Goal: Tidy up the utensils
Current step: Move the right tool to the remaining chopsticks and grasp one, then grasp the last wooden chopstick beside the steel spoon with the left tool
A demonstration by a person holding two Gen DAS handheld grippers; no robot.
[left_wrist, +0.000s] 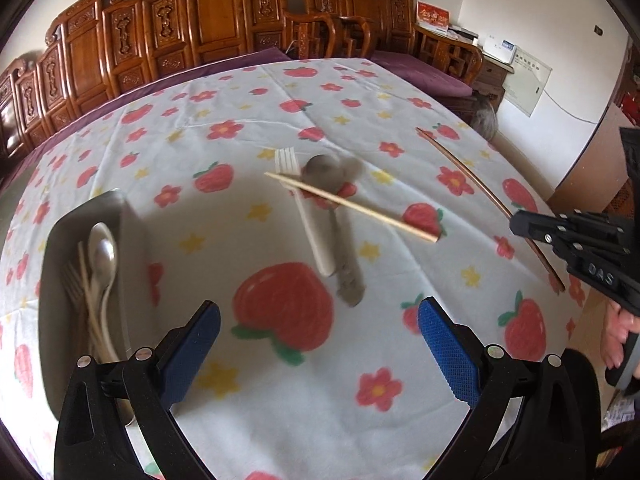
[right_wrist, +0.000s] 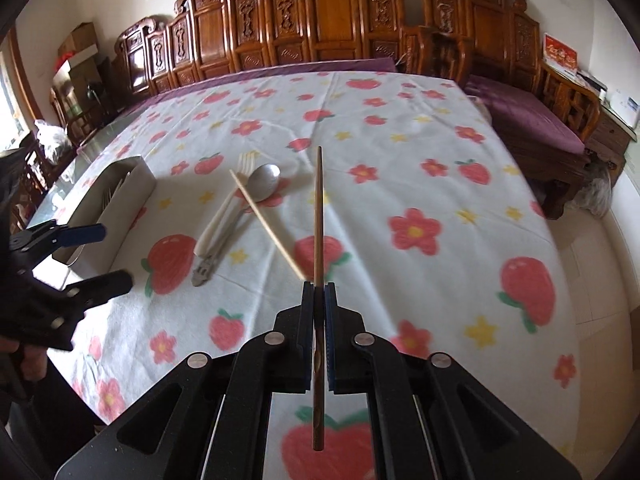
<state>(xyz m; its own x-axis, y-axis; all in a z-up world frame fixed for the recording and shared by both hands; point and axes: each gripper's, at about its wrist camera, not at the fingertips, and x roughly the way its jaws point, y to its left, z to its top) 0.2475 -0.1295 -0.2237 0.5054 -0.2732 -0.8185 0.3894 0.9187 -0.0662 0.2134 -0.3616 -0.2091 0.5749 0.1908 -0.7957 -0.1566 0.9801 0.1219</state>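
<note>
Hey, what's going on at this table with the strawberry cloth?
A person with a handheld gripper in each hand is sorting utensils. The right gripper is shut on a dark wooden chopstick, held clear of the cloth. The left gripper is open and empty, near the gray tray, which already holds a spoon, a fork and chopsticks. Still on the tablecloth: a white fork, a metal spoon and a pale chopstick lying across them.

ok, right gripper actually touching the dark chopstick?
Touching. The right wrist view shows the right gripper shut on the dark chopstick, pads pressed against both sides, the stick sticking out ahead and behind.
</note>
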